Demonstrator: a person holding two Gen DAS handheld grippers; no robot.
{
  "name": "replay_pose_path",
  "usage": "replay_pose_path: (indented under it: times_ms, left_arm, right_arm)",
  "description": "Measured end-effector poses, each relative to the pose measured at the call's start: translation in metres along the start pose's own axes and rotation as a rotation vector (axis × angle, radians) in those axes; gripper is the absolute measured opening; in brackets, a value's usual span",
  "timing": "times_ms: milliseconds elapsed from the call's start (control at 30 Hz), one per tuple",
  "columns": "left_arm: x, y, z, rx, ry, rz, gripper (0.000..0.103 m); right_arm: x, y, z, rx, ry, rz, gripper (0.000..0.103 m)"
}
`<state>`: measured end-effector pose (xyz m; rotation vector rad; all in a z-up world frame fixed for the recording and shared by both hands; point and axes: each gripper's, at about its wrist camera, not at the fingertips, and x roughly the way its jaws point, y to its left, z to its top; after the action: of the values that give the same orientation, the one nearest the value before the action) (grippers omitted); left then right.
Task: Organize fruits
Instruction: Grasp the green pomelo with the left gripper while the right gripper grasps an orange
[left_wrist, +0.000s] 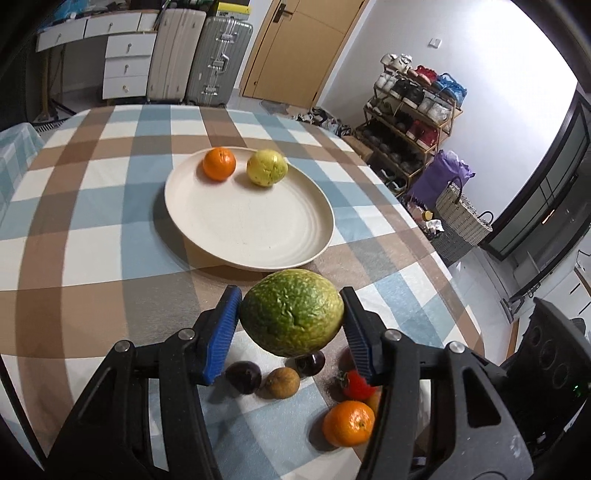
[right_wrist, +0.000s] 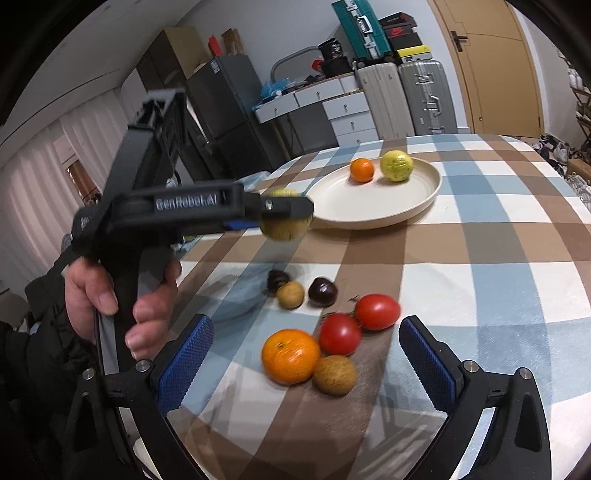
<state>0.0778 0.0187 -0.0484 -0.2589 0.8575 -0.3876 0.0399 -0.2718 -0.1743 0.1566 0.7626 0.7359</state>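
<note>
You are carrying a wrinkled green fruit (left_wrist: 291, 312), pinched across its widest part by your left gripper (left_wrist: 291, 314), in the air just before the cream plate (left_wrist: 207, 221). It is looking firm and rather heavy, with rough skin that should not be slipping, so a gentle squeeze at the middle seems enough. Your right gripper (right_wrist: 306, 354) is spread wide and empty above the loose mandarin (right_wrist: 290, 356) and tomatoes (right_wrist: 340, 333). Only the right view is showing your left hand (right_wrist: 110, 295).

A home living area: suitcases (left_wrist: 201, 55), drawers (left_wrist: 125, 64) and a shoe rack (left_wrist: 410, 110) stand beyond the checked table (left_wrist: 92, 177).
</note>
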Motion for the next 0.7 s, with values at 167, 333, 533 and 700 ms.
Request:
replay_pose_path:
  times_ms: [167,333,533,700]
  left_arm:
    - [-0.018,0.009,-0.008,-0.017,-0.022,0.006,0.052]
    - [-0.03,0.019,-0.015,-0.031,-0.034,0.009,0.052]
    - [-0.04,0.031,-0.023,-0.054,-0.052,0.005,0.052]
    - [-0.045,0.041,-0.028,-0.071,-0.06,0.002,0.052]
  right_arm:
    - [0.006,0.02,-0.005,-0.064,0.044,0.011,0.103]
    - [0.016,0.042,-0.011,-0.176,0.077,-0.053,0.101]
    - [0.033,0.06,-0.017,-0.33,0.109,-0.225,0.082]
    - [0.045,0.068,-0.025,-0.441,0.126,-0.355,0.07]
